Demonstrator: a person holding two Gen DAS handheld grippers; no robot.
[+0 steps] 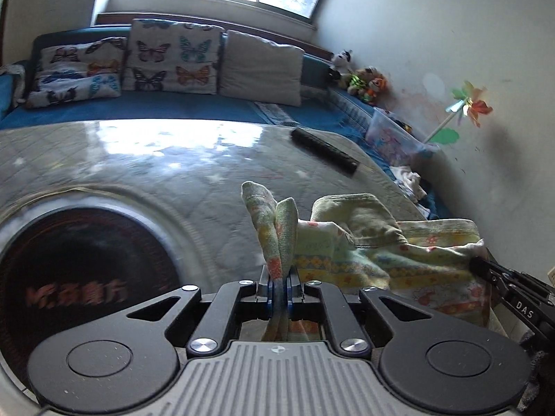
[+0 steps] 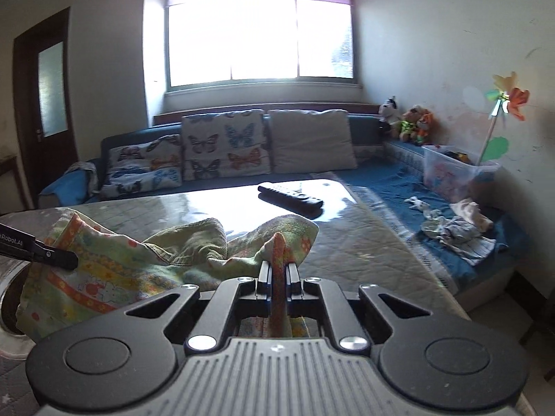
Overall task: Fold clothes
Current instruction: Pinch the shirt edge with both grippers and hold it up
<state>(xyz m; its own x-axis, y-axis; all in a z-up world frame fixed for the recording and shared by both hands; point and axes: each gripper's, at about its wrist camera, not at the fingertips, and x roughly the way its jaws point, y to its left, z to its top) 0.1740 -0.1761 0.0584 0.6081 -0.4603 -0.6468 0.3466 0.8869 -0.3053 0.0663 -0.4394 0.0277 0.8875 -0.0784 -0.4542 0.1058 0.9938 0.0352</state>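
Nearby, toys (image 2: 454, 155) inside clear bin (image 2: 451, 176)

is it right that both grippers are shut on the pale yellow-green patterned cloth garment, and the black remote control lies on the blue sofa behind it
Not quite. The left gripper and right gripper are each shut on the pale yellow-green patterned cloth garment, but the black remote control lies on the glossy quilted table top, not on the blue sofa. The right wrist view shows it.

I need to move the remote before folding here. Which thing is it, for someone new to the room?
Start at the quilted table in front of the blue sofa. On its far, sunlit end lies the remote, a long black bar. It is the only dark, hard thing there; the patterned cloth is nearer.
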